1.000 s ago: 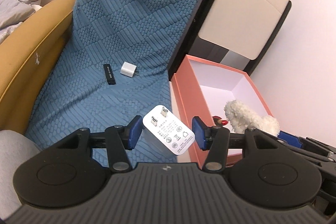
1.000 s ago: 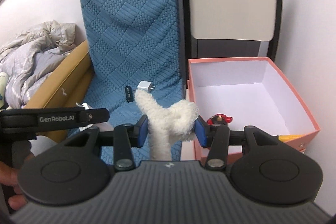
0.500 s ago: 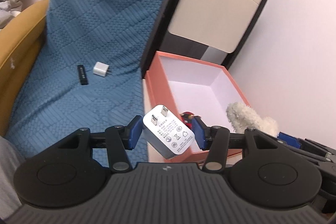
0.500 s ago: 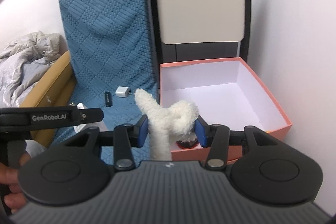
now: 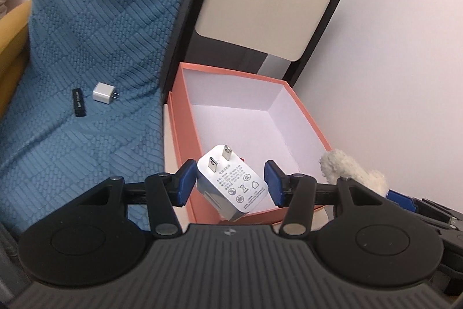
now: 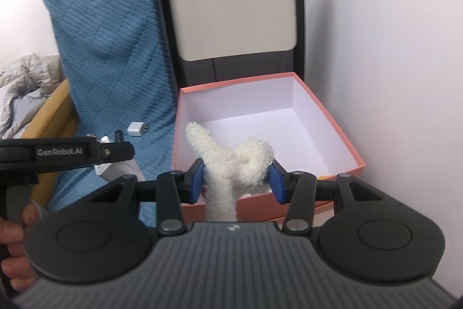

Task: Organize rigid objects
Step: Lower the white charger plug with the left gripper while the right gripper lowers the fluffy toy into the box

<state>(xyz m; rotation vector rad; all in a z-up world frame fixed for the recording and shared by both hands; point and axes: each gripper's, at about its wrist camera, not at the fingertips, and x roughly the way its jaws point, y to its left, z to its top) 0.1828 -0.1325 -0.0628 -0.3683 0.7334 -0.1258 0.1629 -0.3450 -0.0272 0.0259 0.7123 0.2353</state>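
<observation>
Open box [image 5: 301, 118] offers free room inside.

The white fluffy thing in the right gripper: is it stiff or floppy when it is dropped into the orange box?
Probably soft and light. The fluffy white toy bulges between the right gripper pads, and one limb sticks up unsupported, so it holds some shape. Its fleecy surface should grip, not slip. Dropped into the orange box, it would likely land softly.
</observation>
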